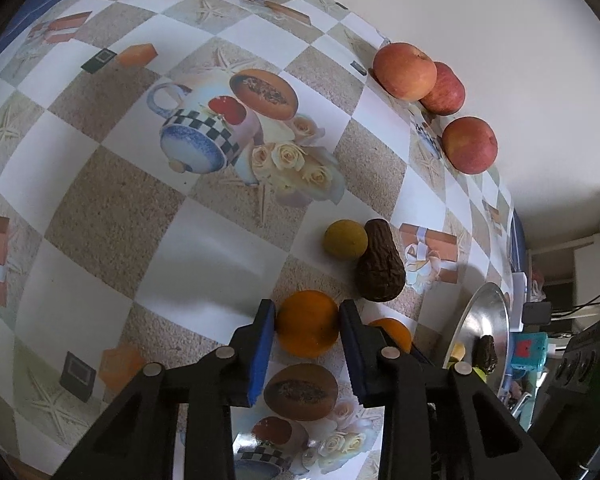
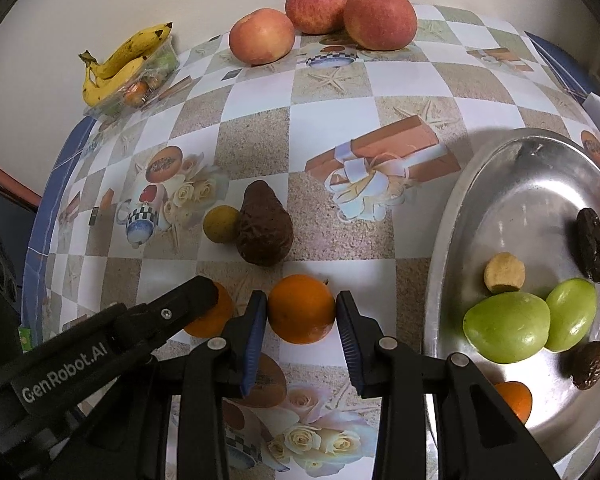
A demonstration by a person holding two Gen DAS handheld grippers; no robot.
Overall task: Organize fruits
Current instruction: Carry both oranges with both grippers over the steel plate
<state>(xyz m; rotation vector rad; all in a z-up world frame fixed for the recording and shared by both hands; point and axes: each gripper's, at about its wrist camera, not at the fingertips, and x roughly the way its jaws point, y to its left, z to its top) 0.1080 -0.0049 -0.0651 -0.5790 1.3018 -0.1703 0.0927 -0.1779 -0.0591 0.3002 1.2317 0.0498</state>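
Looks like the pick-up step is being worked on both sides at once here. The left hand-held gripper (image 1: 307,322) is set around a round orange citrus fruit (image 1: 307,323) lying on the bench (image 1: 100,208) with the checkered, picture-printed cloth; its blue-padded jaws are spread to about the fruit's width and sit right at its flanks, but real squeeze can't be confirmed, so it's best called a bracket rather than a grip. The same thing is seen on the right: the right hand-held gripper (image 2: 301,309) is spread around a second round orange citrus fruit (image 2: 301,309), pads just beside or barely touching the peel. Both oranges are resting on the cloth close together, with the wrinkled dark brown pear-shaped fruit (image 2: 264,230) and the small dull yellow-green ball fruit (image 2: 221,224) just beyond them, touching each other. The wide shiny metal bowl (image 2: 452,216) sits off to the right and is already loaded with two smooth green fruits (image 2: 507,327), a couple of shrivelled dark ones, a pale stubby piece and one orange, so sorting is judged partly done. Three red-yellow apples (image 2: 380,17) are lined up by the wall, well apart from the action. Next, the jaws would probably need to be closed firmly on each orange, then lifted straight up to avoid knocking the brown fruit, and carried over the bowl rim. The left arm's path crosses close to the right one, so that should be watched.
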